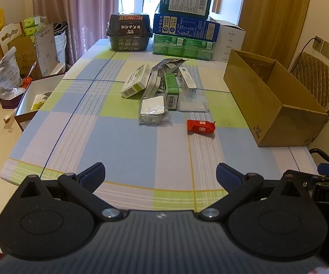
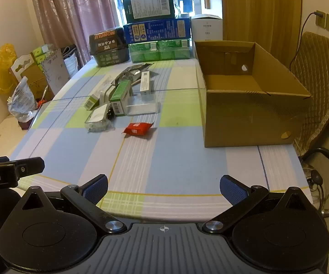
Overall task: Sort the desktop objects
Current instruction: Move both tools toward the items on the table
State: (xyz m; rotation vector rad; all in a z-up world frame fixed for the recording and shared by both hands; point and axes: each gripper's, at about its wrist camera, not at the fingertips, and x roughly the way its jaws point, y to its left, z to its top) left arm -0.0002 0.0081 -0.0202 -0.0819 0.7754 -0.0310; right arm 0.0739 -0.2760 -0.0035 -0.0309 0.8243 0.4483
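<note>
A red packet [image 1: 201, 126] [image 2: 137, 128] lies alone on the checked tablecloth, nearest to me. Behind it sits a loose pile: a green box [image 1: 171, 91] [image 2: 120, 97], a white-and-green box [image 1: 136, 83], a narrow white box [image 1: 187, 80] [image 2: 145, 83], a clear bag with a white item [image 1: 153, 110] [image 2: 98, 118], a flat clear case [image 1: 193, 105] [image 2: 141, 107] and a silver foil pouch [image 1: 168, 65] [image 2: 132, 72]. An open cardboard box [image 1: 276, 105] [image 2: 249, 96] stands at the right, nothing showing inside. Both my left gripper [image 1: 161, 175] and right gripper [image 2: 163, 188] are open above the table's near edge, holding nothing.
Stacked boxes [image 1: 185, 27] [image 2: 157, 32] and a dark container [image 1: 129, 33] [image 2: 108, 46] line the far table edge. Bags and cartons [image 1: 16, 64] crowd the floor at the left. A padded chair [image 2: 322, 80] stands at the right beside the wall.
</note>
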